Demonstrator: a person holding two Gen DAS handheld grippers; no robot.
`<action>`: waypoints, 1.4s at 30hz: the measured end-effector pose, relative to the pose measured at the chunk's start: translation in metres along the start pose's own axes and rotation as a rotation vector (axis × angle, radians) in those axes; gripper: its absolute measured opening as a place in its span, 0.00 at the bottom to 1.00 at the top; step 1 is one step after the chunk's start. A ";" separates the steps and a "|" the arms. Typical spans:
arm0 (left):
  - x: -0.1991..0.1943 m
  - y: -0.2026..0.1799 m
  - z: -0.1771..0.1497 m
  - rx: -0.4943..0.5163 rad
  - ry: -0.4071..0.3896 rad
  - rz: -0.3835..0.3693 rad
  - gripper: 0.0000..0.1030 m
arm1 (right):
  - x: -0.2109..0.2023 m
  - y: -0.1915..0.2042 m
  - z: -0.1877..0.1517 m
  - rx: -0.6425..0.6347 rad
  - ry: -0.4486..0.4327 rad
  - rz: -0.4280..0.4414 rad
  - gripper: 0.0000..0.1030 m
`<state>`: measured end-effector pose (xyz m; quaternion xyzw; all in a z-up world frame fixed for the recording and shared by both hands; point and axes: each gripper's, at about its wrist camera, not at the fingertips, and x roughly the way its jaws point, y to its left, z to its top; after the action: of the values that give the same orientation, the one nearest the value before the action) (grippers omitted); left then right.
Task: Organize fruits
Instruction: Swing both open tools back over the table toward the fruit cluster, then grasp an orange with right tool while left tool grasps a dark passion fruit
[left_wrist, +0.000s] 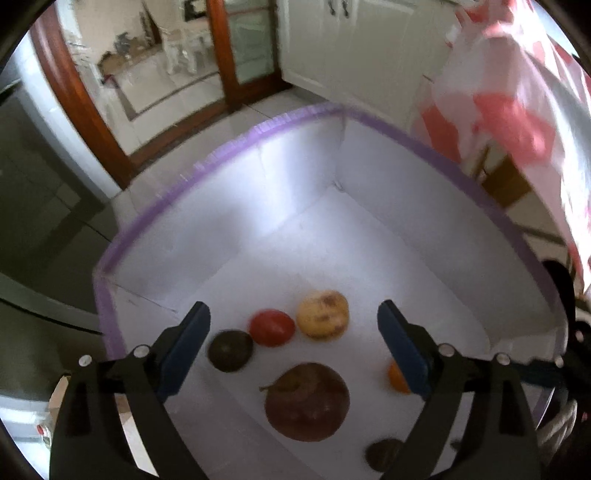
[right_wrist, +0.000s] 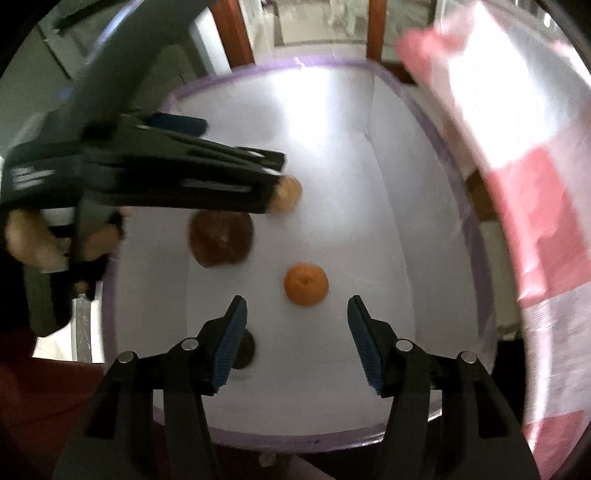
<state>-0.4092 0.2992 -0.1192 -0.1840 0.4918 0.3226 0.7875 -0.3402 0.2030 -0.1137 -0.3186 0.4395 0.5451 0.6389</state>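
Observation:
Several fruits lie in a white box with a purple rim (left_wrist: 155, 218). In the left wrist view I see a big dark-red pomegranate (left_wrist: 307, 402), a red tomato (left_wrist: 272, 327), a speckled yellow fruit (left_wrist: 323, 314), a dark green fruit (left_wrist: 229, 350), part of an orange (left_wrist: 397, 377) and a small dark fruit (left_wrist: 380, 453). My left gripper (left_wrist: 293, 317) hangs open above them, holding nothing. The right wrist view shows the orange (right_wrist: 306, 284) just ahead of my open, empty right gripper (right_wrist: 296, 308). The pomegranate (right_wrist: 221, 238) lies beyond it. The left gripper's body (right_wrist: 177, 173) hides part of the yellow fruit (right_wrist: 289, 195).
A pink-and-white plastic bag (left_wrist: 517, 110) hangs at the right over the box (right_wrist: 280, 439) edge. A hand (right_wrist: 29, 240) grips the left tool's handle. Beyond the box are a tiled floor, a wood-framed glass door (left_wrist: 240, 48) and white cabinets (left_wrist: 354, 48).

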 end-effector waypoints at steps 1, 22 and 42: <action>-0.007 0.000 0.004 -0.010 -0.020 0.028 0.90 | -0.011 0.001 -0.001 -0.008 -0.028 0.010 0.59; -0.120 -0.321 0.153 0.455 -0.332 -0.193 0.99 | -0.267 -0.242 -0.129 0.728 -0.577 -0.438 0.85; -0.060 -0.491 0.195 0.307 -0.188 -0.644 0.98 | -0.251 -0.544 -0.216 1.090 -0.378 -0.612 0.69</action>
<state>0.0386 0.0421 0.0089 -0.1788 0.3769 -0.0039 0.9088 0.1400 -0.2032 -0.0130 0.0415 0.4227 0.0843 0.9014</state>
